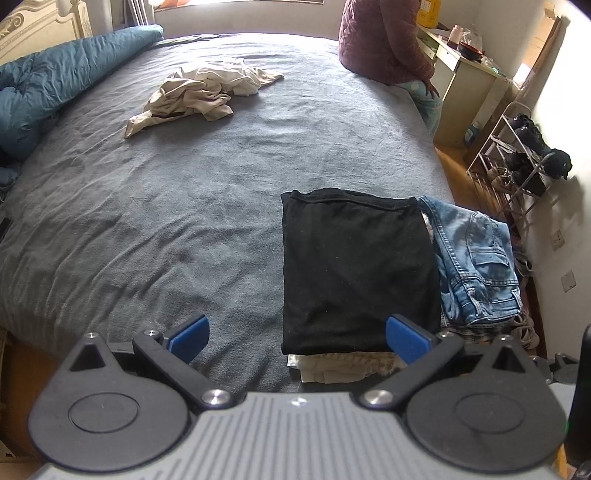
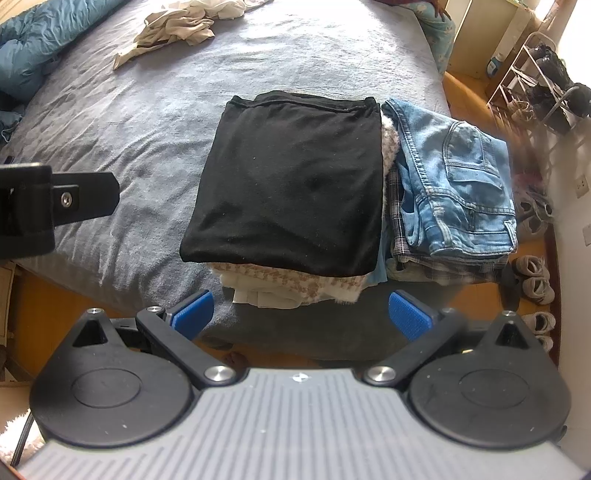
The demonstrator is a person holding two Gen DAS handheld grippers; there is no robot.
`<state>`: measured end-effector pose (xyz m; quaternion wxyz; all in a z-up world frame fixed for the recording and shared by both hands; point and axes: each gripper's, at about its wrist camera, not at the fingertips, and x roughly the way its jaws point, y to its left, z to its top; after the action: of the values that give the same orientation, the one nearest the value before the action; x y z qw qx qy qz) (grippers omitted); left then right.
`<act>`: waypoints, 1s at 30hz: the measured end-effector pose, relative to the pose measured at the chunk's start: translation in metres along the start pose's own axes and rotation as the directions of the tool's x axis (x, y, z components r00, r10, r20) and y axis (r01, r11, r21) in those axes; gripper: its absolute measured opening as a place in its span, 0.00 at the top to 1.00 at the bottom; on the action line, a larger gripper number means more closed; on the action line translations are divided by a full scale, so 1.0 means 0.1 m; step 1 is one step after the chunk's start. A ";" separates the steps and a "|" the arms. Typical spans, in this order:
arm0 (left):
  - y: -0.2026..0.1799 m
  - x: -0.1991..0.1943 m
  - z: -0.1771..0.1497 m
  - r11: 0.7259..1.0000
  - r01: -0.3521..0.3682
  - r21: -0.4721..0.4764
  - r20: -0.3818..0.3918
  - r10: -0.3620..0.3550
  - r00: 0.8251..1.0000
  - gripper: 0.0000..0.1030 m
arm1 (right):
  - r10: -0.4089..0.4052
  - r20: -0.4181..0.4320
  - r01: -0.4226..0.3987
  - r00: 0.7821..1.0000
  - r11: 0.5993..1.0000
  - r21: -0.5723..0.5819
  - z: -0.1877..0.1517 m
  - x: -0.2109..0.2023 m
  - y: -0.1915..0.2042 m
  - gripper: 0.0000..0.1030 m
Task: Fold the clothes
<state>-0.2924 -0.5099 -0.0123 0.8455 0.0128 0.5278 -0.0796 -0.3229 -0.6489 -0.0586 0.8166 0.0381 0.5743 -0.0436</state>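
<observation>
A folded black garment (image 1: 354, 269) (image 2: 291, 181) tops a stack of light folded clothes (image 2: 288, 288) near the bed's front right corner. Folded blue jeans (image 1: 476, 258) (image 2: 458, 184) lie on a plaid item just to its right. A crumpled beige garment (image 1: 207, 92) (image 2: 177, 26) sits unfolded far across the bed. My left gripper (image 1: 297, 341) is open and empty, hovering at the near edge of the stack. Equally open and empty, my right gripper (image 2: 299, 312) hangs over the bed's front edge, short of the stack.
The grey bed sheet (image 1: 166, 206) is wide and bare at left. A blue duvet (image 1: 62, 81) lies along the far left. A person in a maroon jacket (image 1: 384, 40) sits on the far right edge. A desk (image 1: 469, 70), shoe rack (image 1: 517, 158) and shoes (image 2: 535, 280) stand at right.
</observation>
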 end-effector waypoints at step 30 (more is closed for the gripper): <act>-0.01 0.06 -0.01 1.000 -0.010 -0.018 -0.015 0.009 1.000 0.01 | -0.001 -0.004 0.001 1.000 1.000 -0.004 0.03 0.01 0.00 0.01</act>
<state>-0.2909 -0.5112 -0.0176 0.8420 0.0080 0.5348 -0.0706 -0.3197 -0.6494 -0.0589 0.8155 0.0365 0.5760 -0.0429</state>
